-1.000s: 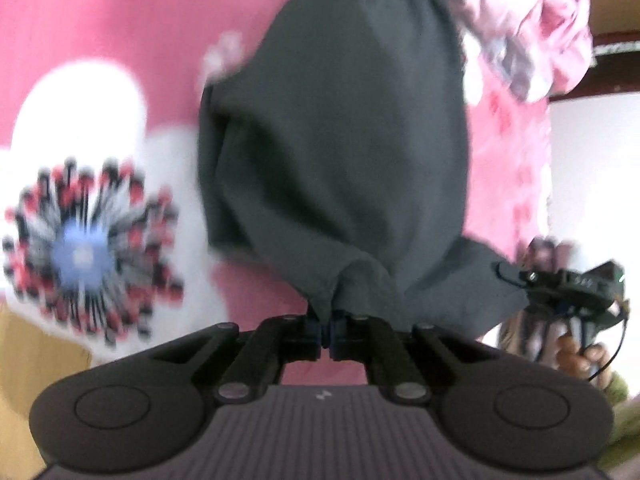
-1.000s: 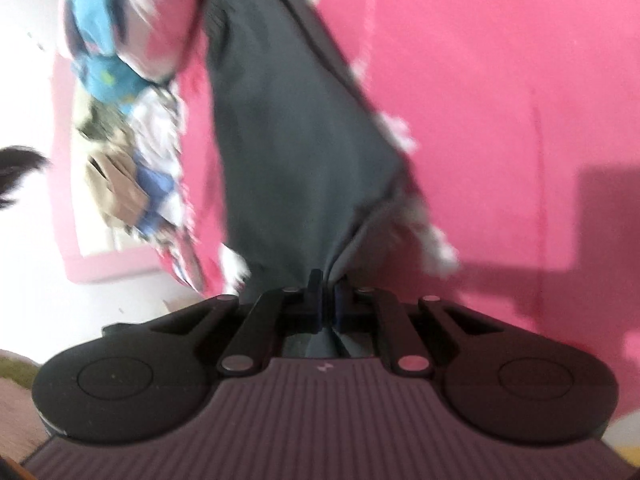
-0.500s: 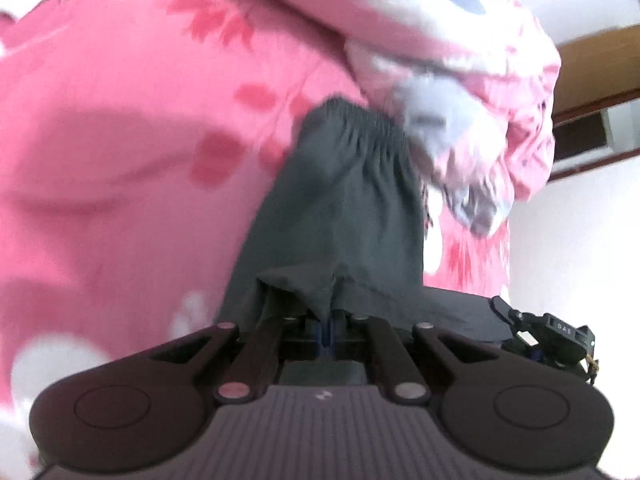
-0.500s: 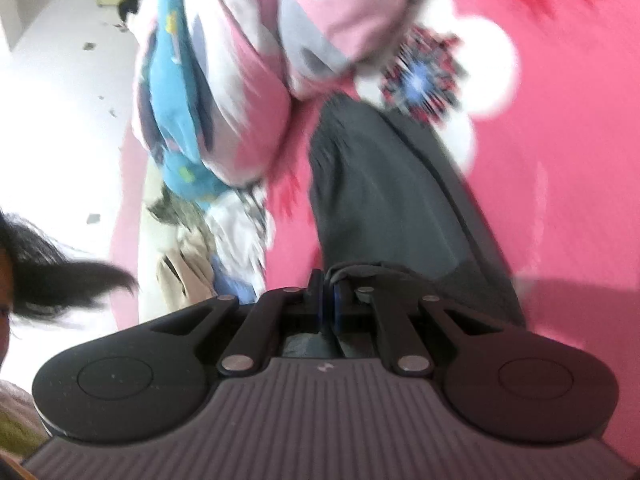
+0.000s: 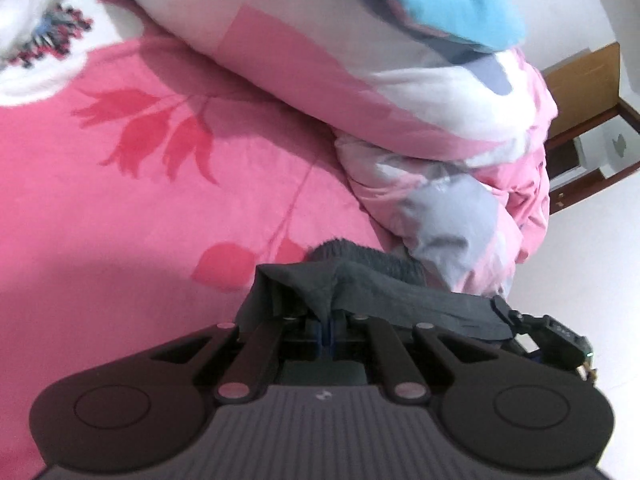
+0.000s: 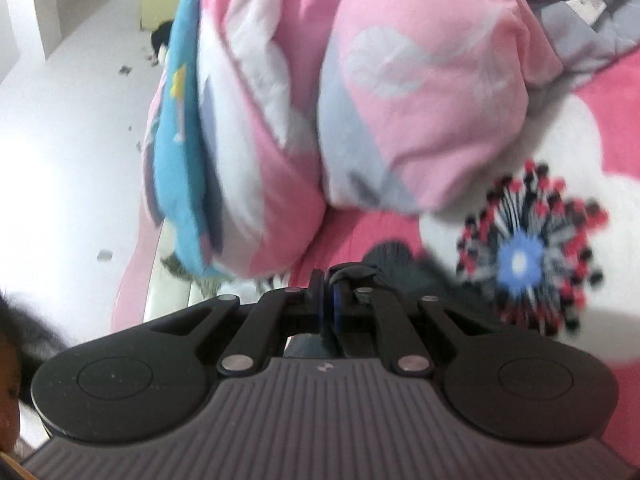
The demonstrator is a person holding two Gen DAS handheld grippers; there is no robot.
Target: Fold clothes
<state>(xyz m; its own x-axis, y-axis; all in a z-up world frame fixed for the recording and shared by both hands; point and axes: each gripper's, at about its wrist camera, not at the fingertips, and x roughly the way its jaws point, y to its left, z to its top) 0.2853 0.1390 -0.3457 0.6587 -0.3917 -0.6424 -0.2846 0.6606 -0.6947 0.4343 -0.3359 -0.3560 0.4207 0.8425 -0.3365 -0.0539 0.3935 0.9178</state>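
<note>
Dark grey shorts (image 5: 372, 284) lie on a pink flowered bedsheet (image 5: 132, 208), doubled over toward their elastic waistband (image 5: 360, 256). My left gripper (image 5: 330, 326) is shut on one bottom corner of the shorts. My right gripper (image 6: 327, 300) is shut on the other corner, and the shorts (image 6: 396, 268) show just past its fingers. The right gripper also appears at the right edge of the left wrist view (image 5: 544, 328). Most of the shorts are hidden under both grippers.
A bunched pink, white and blue quilt (image 5: 420, 92) lies just beyond the waistband, and also fills the right wrist view (image 6: 360, 100). A wooden chair or bedside stand (image 5: 580, 120) is at the far right. White floor (image 6: 72, 140) lies beside the bed.
Both grippers carried the shorts' bottom edge forward toward the waistband, folding the shorts over. The long stretch of grey cloth seen earlier has shrunk to a short strip by the quilt.
</note>
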